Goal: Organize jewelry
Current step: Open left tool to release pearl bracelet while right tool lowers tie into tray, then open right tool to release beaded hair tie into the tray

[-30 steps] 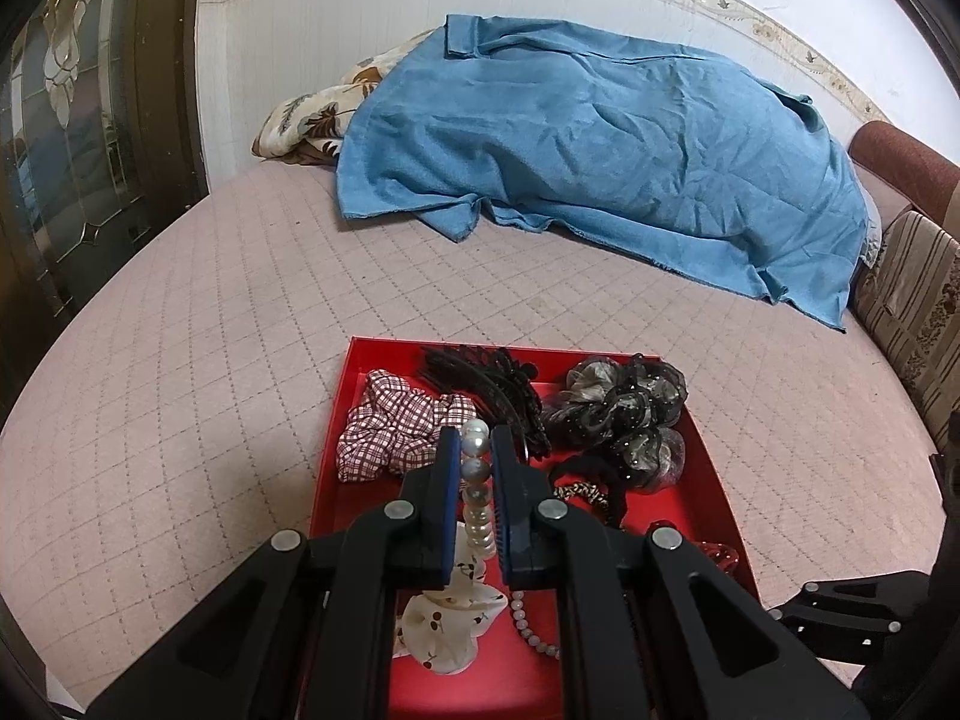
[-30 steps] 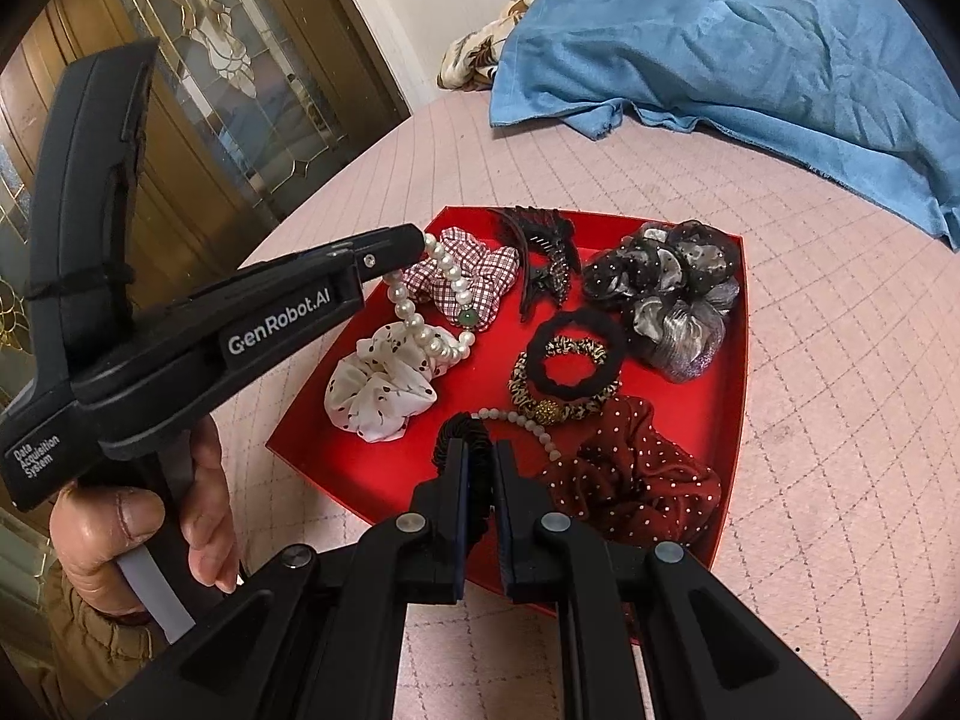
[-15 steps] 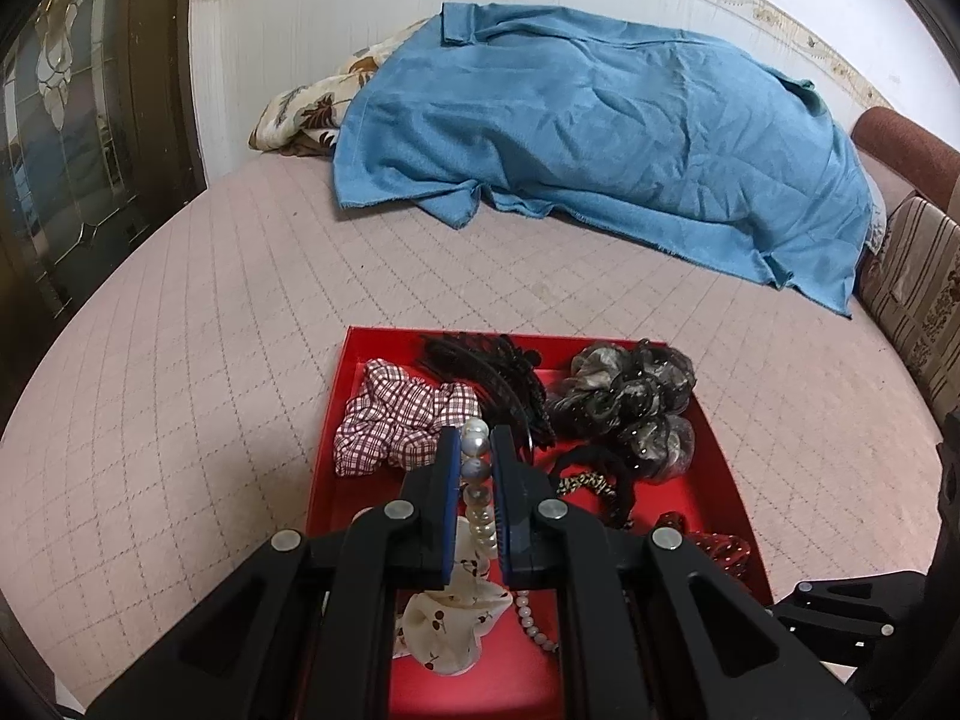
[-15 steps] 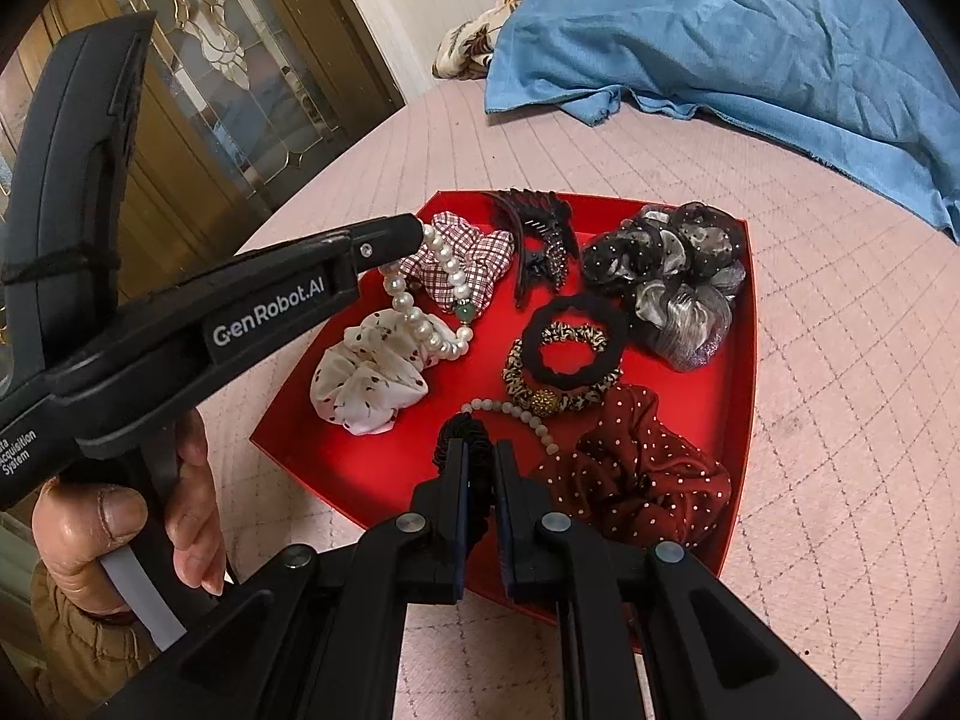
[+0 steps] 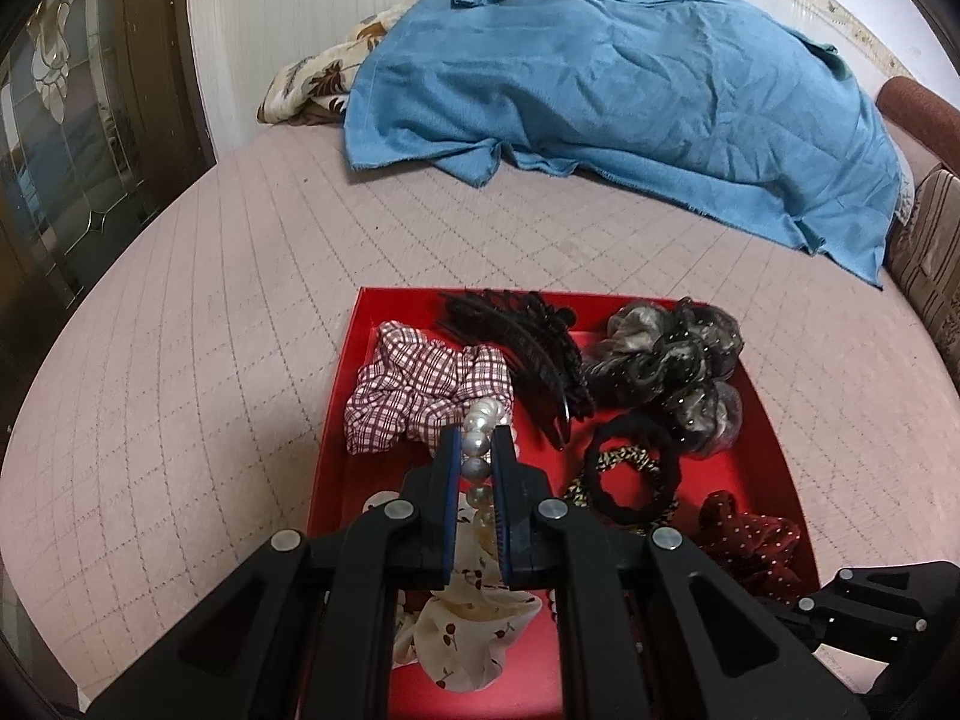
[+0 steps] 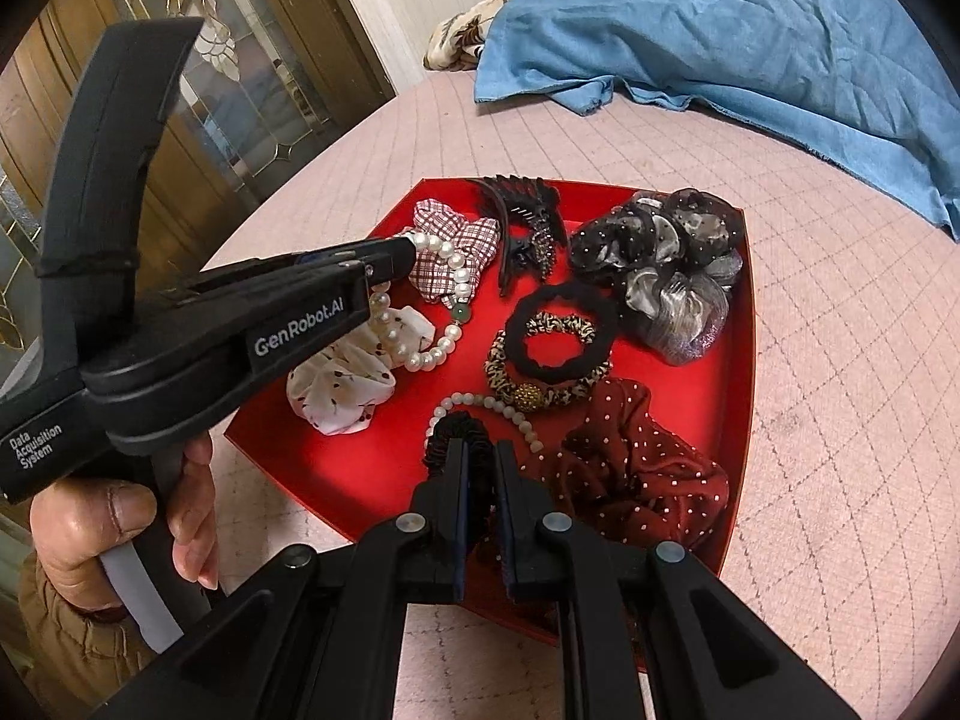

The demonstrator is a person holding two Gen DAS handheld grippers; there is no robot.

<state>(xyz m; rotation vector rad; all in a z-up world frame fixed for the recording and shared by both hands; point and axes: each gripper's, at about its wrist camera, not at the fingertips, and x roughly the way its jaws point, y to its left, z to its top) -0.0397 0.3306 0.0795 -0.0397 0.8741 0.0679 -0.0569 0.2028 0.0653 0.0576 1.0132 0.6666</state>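
- A big bed has a pink cover with a diamond pattern.
- A blue blanket lies bunched at the far end, against a white wall.
- A dark wooden door with patterned glass stands beside the bed.

Blk plastic left gripper, white "GenRobot.AI" txt, silver screws, tan sleeve.

A red tray is sitting on the pink quilted bed — a red-and-white checked scrunchie, a white-dotted maroon scrunchie, white pearls — a blue cloth is lying behind.
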